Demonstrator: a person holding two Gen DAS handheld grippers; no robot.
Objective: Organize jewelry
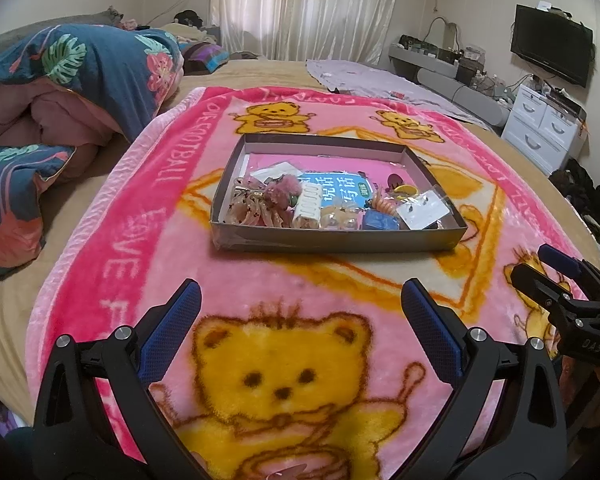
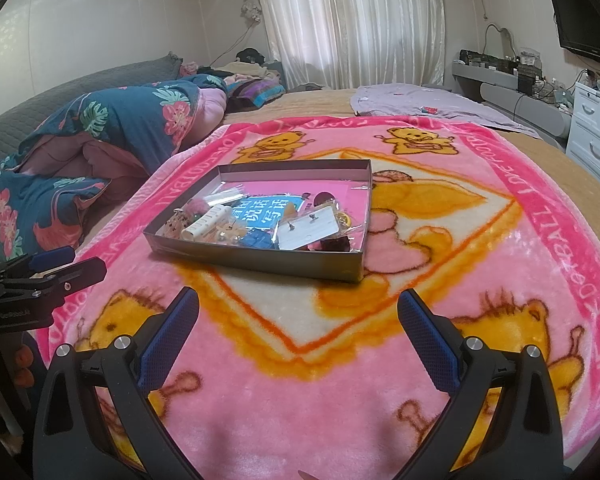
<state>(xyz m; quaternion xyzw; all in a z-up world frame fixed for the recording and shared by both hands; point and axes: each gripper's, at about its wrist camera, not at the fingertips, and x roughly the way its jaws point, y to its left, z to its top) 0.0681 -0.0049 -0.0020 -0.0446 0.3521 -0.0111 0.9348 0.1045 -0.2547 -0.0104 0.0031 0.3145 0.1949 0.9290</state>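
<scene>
Your left gripper (image 1: pixel 300 312) hangs above the near part of the pink blanket (image 1: pixel 380 272), its jaws spread wide with nothing between them. Your right gripper (image 2: pixel 298 316) sits the same way, jaws fully apart and empty, over the blanket's near right side. In the left wrist view the right gripper shows at the right edge with "DAS" in pale letters on its body; in the right wrist view the left one shows at the left edge with small white lettering that starts "Get" (the rest is too blurred to read).

The jewelry is all in the shallow grey cardboard box (image 1: pixel 332 240) lying in the middle of the blanket, beyond both grippers. Along its near wall, from left to right, you have a clear pink bow hair clip (image 1: pixel 248 208), a fluffy pink pompom (image 1: pixel 282 188), a cream tube (image 1: pixel 306 210), some pale bead pieces (image 1: pixel 338 216), a blue block (image 1: pixel 380 222) and a white earring card (image 1: pixel 422 210) carrying 2 small studs. Under them lies a blue booklet (image 1: pixel 342 190) printed with large white Chinese characters.

The blanket border reads "LOVE FOOTBALL" in pale letters, with yellow bears printed around it. It lies on a bed with a floral quilt (image 1: pixel 80 72) at the far left.
</scene>
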